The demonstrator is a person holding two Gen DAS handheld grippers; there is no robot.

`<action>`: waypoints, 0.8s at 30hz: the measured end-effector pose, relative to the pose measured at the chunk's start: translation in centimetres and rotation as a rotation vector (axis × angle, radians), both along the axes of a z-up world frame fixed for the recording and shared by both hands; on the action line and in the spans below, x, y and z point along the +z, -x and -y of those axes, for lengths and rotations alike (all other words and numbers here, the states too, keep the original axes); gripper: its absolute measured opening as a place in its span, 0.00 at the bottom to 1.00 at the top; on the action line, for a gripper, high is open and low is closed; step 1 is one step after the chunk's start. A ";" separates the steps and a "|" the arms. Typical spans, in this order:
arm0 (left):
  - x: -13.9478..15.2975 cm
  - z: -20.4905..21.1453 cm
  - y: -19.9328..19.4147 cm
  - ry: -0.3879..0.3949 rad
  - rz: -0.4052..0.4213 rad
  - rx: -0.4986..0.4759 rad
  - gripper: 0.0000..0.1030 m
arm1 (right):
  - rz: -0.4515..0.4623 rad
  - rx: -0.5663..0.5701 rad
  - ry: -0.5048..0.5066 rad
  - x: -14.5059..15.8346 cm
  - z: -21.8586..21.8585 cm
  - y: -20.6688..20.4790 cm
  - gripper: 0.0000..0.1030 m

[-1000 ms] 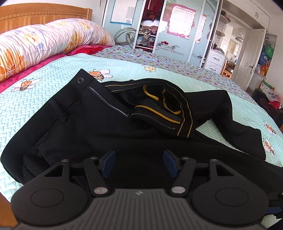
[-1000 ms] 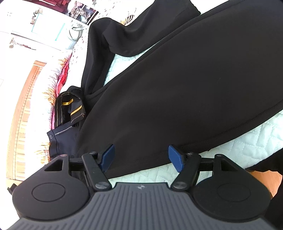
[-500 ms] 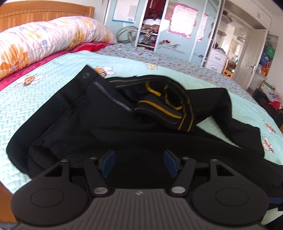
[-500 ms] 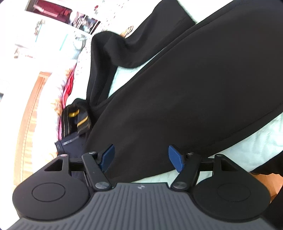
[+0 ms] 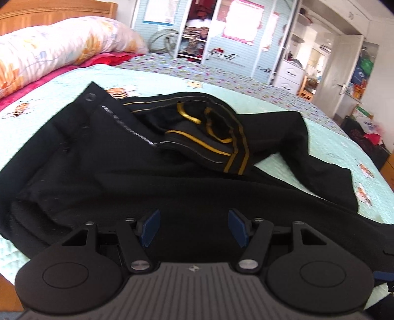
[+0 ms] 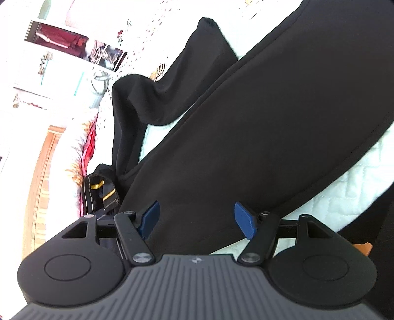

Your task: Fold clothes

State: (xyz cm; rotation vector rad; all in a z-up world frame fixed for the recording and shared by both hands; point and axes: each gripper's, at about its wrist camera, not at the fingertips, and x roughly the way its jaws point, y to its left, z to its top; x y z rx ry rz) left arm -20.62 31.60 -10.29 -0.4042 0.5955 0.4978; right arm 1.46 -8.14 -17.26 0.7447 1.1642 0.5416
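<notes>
Black trousers (image 5: 103,167) lie spread on the pale green quilt (image 5: 327,145). Their fly is undone, the zip (image 5: 128,126) showing, and the waistband lining with yellow stripes (image 5: 221,147) is turned outward. My left gripper (image 5: 194,227) hovers open just above the trousers' seat, nothing between its blue pads (image 5: 150,227). In the right wrist view a long trouser leg (image 6: 258,133) runs diagonally, with the other leg (image 6: 172,91) bent behind it. My right gripper (image 6: 197,219) stands open over the near leg's edge, holding nothing.
A flowered duvet roll (image 5: 54,51) and wooden headboard (image 5: 56,12) lie at the far left. An open wardrobe (image 5: 197,32) and a doorway (image 5: 344,73) stand beyond the bed. The bed's near edge shows beside the right gripper (image 6: 364,247).
The left view has crept closer to the trousers. The right view has slid and rolled along the leg, so the far leg's hem now shows higher in the picture. Both grippers stay open.
</notes>
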 end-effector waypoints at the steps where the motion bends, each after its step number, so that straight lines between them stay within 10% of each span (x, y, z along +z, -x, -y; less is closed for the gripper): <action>1: -0.1 0.2 0.1 0.002 0.002 -0.003 0.62 | 0.002 -0.004 0.002 0.0 0.1 0.1 0.68; 13: -0.1 -0.2 1.5 0.039 0.027 0.039 0.63 | 0.064 -0.061 0.039 1.4 3.1 0.3 0.68; 24: -0.3 1.0 1.4 0.025 -0.030 0.006 0.63 | 0.166 -0.478 0.082 0.7 18.2 -0.3 0.70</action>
